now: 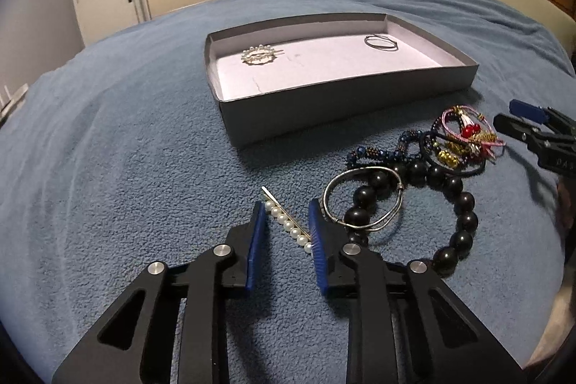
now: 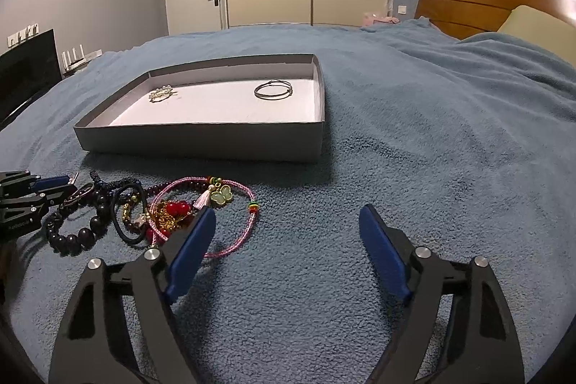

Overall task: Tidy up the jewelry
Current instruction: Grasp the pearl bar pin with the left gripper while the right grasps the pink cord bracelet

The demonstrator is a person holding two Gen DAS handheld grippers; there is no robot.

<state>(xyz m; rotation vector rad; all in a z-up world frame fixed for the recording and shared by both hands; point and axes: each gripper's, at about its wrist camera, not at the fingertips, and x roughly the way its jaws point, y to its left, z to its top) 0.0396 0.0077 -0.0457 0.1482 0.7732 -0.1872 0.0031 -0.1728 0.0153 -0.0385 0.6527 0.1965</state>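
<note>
A pearl hair clip (image 1: 288, 224) lies slanted on the blue blanket between the blue pads of my left gripper (image 1: 286, 204). The pads stand narrow and touch its two ends. Just right of it are a silver bangle (image 1: 363, 200) and a black bead bracelet (image 1: 460, 229). Beyond them is a tangle of hair ties and cords (image 1: 464, 139). My right gripper (image 2: 284, 215) stands open over bare blanket, its left finger above a pink cord bracelet (image 2: 223, 195) with a butterfly charm. A grey box (image 1: 324, 107) holds a round pearl clip (image 1: 260, 54) and a thin bangle (image 1: 381, 43).
The box (image 2: 201, 141) sits mid-bed beyond the jewelry pile. A wooden headboard (image 2: 486, 2) and a pillow are at the back right. A door and wardrobe stand behind the bed. A dark screen (image 2: 28, 67) is at the far left.
</note>
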